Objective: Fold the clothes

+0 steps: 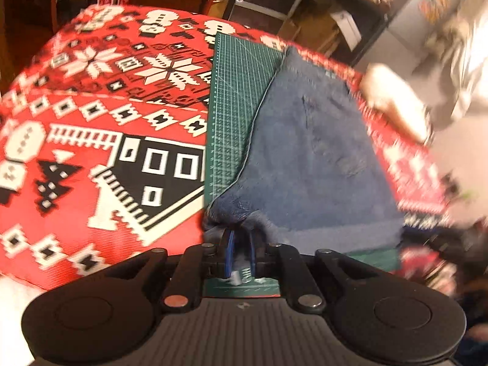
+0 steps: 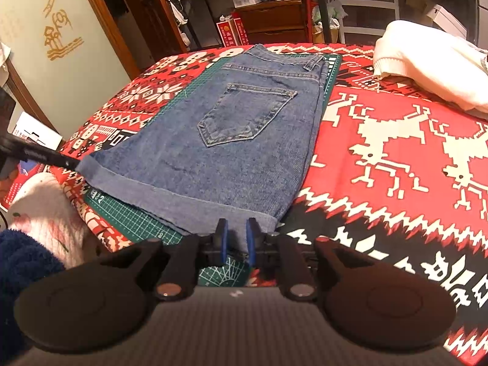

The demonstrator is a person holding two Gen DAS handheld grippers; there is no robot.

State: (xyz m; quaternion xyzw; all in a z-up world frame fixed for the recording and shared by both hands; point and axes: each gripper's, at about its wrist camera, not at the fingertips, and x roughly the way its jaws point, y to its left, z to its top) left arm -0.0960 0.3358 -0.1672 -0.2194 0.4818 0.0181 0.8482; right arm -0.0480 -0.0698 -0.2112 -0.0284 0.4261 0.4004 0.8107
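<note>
While both grippers, left gripper (image 1: 241, 244) and right gripper (image 2: 235, 238), are pinching the denim shorts' (image 2: 219, 140) hem corners, lifting evenly is keeping the fold square

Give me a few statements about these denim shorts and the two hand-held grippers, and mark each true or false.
1. The denim shorts lie with a back pocket facing up. True.
2. The shorts rest directly on bare wood. False: they lie on a green cutting mat over a red patterned cloth.
3. The right hand-held gripper has the cuffed hem between its fingers. True.
4. The left hand-held gripper hangs apart from the shorts. False: it is closed on their near edge.
5. A white garment lies on the cloth beyond the shorts. True.
</note>
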